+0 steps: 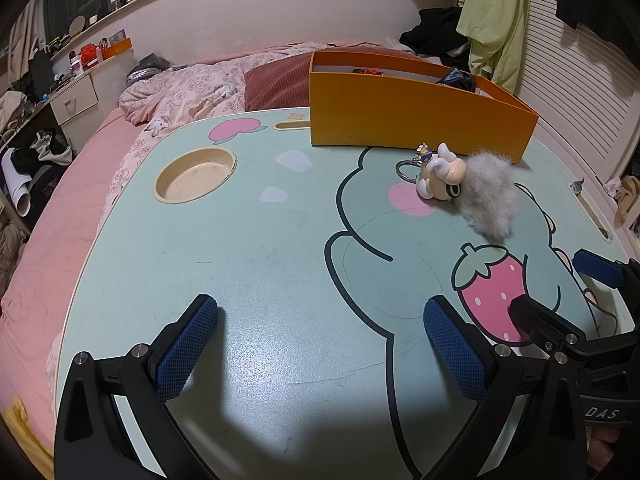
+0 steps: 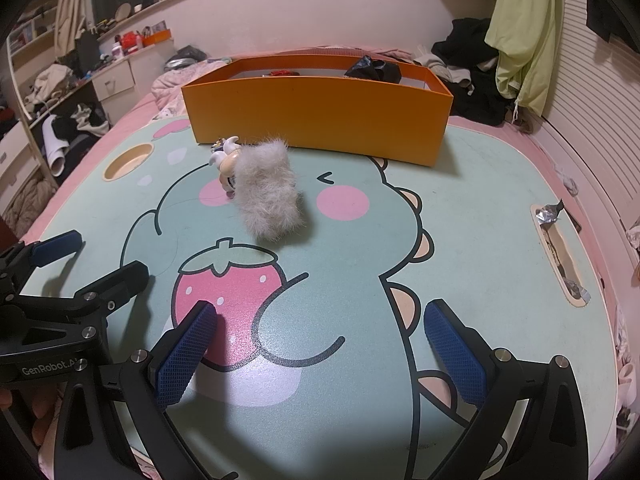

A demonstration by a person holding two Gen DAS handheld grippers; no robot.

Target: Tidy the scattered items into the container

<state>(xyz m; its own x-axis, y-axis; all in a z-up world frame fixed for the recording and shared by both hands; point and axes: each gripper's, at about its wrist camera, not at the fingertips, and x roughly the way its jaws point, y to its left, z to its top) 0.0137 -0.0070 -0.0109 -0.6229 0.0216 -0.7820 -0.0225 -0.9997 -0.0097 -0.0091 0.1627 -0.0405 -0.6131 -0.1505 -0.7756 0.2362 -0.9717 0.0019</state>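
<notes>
An orange box (image 1: 416,120) stands at the far side of the green cartoon lap table (image 1: 248,264); it also shows in the right wrist view (image 2: 320,116), with dark and red items inside. Just in front of it lie a small cream toy figure with a key ring (image 1: 438,176) and a grey fluffy pompom (image 1: 490,196), touching each other. In the right wrist view the pompom (image 2: 268,196) partly hides the figure (image 2: 226,160). My left gripper (image 1: 320,320) is open and empty over the near table. My right gripper (image 2: 320,320) is open and empty, well short of the pompom.
A round cup recess (image 1: 195,175) sits at the table's left. A slot with foil scraps (image 2: 560,252) runs along the right edge. The table rests on a pink bed (image 1: 52,232) with bedding, clothes and shelves around.
</notes>
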